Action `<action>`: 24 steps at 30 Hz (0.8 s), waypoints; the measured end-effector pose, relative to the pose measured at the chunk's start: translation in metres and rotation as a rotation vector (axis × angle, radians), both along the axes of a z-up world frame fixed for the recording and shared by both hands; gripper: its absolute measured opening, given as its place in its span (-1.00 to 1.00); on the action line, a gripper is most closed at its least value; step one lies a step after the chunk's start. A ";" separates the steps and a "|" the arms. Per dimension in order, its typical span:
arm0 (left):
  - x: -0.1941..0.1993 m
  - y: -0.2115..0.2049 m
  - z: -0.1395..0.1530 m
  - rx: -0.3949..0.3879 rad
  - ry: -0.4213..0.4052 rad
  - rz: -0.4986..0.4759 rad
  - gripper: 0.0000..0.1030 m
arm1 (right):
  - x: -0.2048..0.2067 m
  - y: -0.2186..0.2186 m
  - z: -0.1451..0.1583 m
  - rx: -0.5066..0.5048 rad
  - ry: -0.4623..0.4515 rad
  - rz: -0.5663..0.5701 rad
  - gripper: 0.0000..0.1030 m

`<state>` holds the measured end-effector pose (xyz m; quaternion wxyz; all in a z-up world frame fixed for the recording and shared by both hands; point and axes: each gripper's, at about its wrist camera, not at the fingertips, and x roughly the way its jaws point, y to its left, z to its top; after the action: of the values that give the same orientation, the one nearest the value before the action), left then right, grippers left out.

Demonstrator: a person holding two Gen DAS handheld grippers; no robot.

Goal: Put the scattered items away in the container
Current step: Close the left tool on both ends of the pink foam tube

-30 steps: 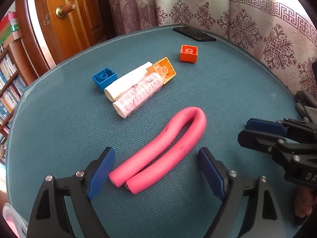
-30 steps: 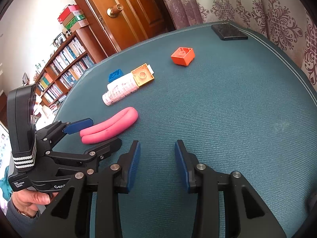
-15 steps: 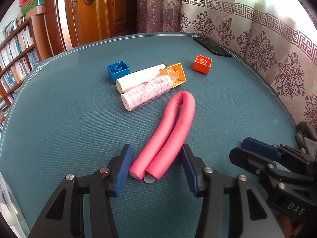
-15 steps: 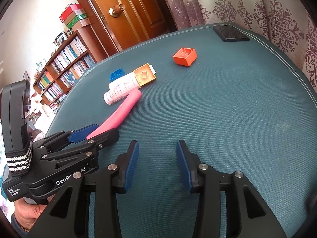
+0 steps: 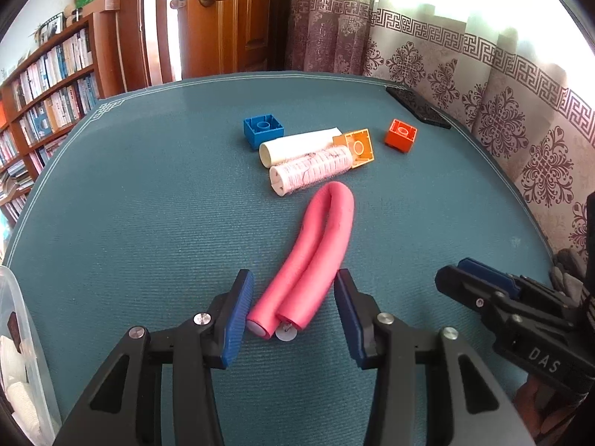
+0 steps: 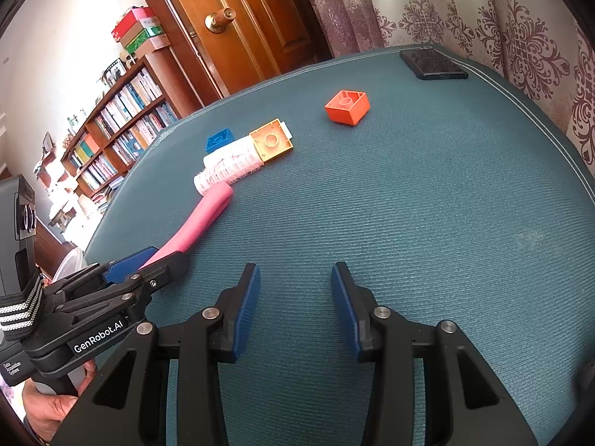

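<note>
A pink foam tube (image 5: 319,245) folded into a U lies on the teal table; in the right wrist view the pink tube (image 6: 204,215) runs toward the rolls. My left gripper (image 5: 293,286) is shut on its two ends, which are pressed side by side; the left gripper (image 6: 163,256) also shows from the side. Beyond lie a blue brick (image 5: 263,130), a white tube (image 5: 297,146), a pink-printed roll (image 5: 312,171), an orange brick (image 5: 357,146) and a red brick (image 5: 401,135). My right gripper (image 6: 295,278) hovers open and empty over bare table.
A clear plastic bin (image 5: 15,316) holding white items sits at the left edge, beside my left gripper. A black phone (image 6: 433,64) lies at the far right corner. The table edge (image 5: 520,193) runs along a patterned curtain; a door and bookshelves stand behind.
The left fingers narrowed around the tube's ends and its two legs were squeezed together. The tube swung so its bend now points at the rolls. The right gripper barely moved.
</note>
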<state>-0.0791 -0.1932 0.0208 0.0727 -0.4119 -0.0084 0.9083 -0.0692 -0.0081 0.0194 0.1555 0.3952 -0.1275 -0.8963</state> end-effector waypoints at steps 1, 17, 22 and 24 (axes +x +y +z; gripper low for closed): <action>-0.001 -0.001 -0.001 0.006 -0.006 -0.001 0.00 | 0.000 0.000 0.000 0.000 0.000 0.000 -0.15; -0.016 0.013 -0.005 -0.015 -0.004 -0.064 -0.01 | 0.000 0.002 -0.001 -0.012 0.000 0.002 -0.15; -0.010 -0.002 -0.002 0.033 0.029 0.005 -0.12 | -0.003 0.000 0.001 -0.002 -0.015 0.009 -0.15; -0.007 -0.010 0.001 0.041 0.051 0.034 -0.18 | -0.007 -0.001 0.003 0.008 -0.033 0.016 -0.15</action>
<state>-0.0863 -0.2028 0.0216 0.0658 -0.3866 -0.0320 0.9193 -0.0760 -0.0091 0.0224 0.1589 0.4114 -0.1232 -0.8890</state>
